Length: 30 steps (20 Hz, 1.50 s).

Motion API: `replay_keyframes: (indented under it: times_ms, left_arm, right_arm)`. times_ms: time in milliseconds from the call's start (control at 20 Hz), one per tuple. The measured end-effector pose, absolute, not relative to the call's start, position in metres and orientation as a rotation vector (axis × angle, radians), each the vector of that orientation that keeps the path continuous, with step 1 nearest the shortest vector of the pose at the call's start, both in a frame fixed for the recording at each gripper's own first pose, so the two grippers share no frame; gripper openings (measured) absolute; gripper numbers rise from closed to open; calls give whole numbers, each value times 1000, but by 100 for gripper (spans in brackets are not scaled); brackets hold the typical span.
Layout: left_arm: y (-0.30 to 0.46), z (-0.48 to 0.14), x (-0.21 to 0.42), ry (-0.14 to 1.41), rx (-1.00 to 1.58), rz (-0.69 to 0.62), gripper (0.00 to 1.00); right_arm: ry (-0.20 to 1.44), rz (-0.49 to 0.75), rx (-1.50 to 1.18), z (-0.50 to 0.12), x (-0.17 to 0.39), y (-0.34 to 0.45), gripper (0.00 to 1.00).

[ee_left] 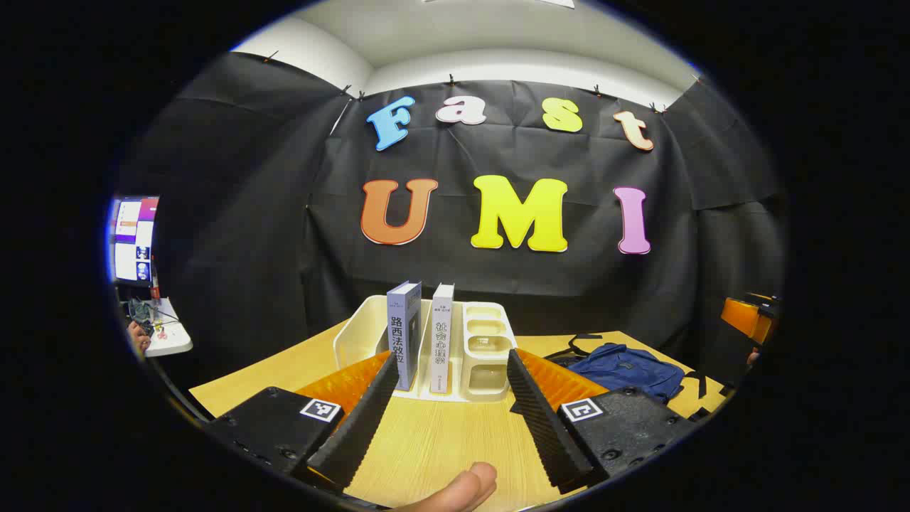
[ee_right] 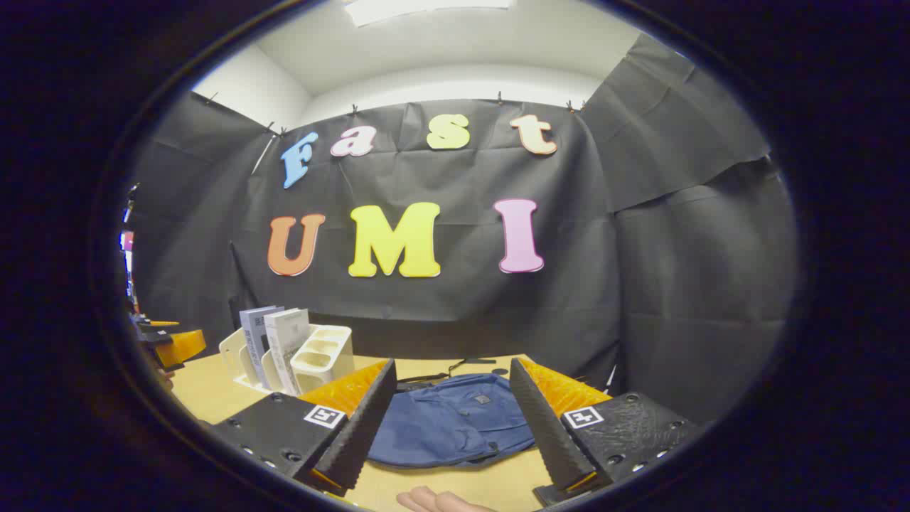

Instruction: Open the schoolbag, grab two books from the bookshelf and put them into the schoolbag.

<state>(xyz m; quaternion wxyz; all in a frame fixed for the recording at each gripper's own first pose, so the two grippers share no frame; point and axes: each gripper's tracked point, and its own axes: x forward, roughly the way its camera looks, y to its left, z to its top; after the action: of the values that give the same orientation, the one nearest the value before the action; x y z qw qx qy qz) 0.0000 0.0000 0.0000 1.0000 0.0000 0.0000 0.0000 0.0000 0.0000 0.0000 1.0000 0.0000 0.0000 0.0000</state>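
Two books stand upright in a cream bookshelf on the wooden table: a blue-grey book and a white book beside it. My left gripper is open in front of them, a short way off. The blue schoolbag lies flat and closed on the table, and my right gripper is open just before it, fingers on either side of it in view. The schoolbag is to the right of the shelf in the left gripper view. The books and shelf appear at the left of the right gripper view.
The shelf has small cream compartments on its right side. A monitor and a small white table stand at the far left. Black cloth walls the booth behind the table. The other gripper is at the left edge.
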Motion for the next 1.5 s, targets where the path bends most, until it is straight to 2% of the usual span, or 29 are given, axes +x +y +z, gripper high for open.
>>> replay_keyframes:
  times_ms: [250,550,600,700,750,1100,1150,1500]
  left_arm:
    - [35,11,-2,-23,-10,47,97]
    - [35,8,-1,-13,9,23,97]
    - [34,8,-2,-11,15,19,97]
    - [34,7,-1,-9,25,17,97]
    - [34,5,0,-6,31,16,97]
    - [39,0,3,12,45,27,97]
    - [39,0,4,12,44,24,97]
    - [50,-10,12,38,31,23,97]
  right_arm:
    - [12,-3,-8,0,-8,11,95]
    - [34,18,-49,-7,-10,31,95]
    - [32,18,-54,-6,-9,32,98]
    - [31,12,-62,-7,-8,31,95]
    - [32,15,-65,-7,-7,32,98]
    - [75,18,-78,-24,-2,34,95]
    - [80,19,-79,-27,-1,35,98]
    - [140,26,-112,-54,21,39,96]
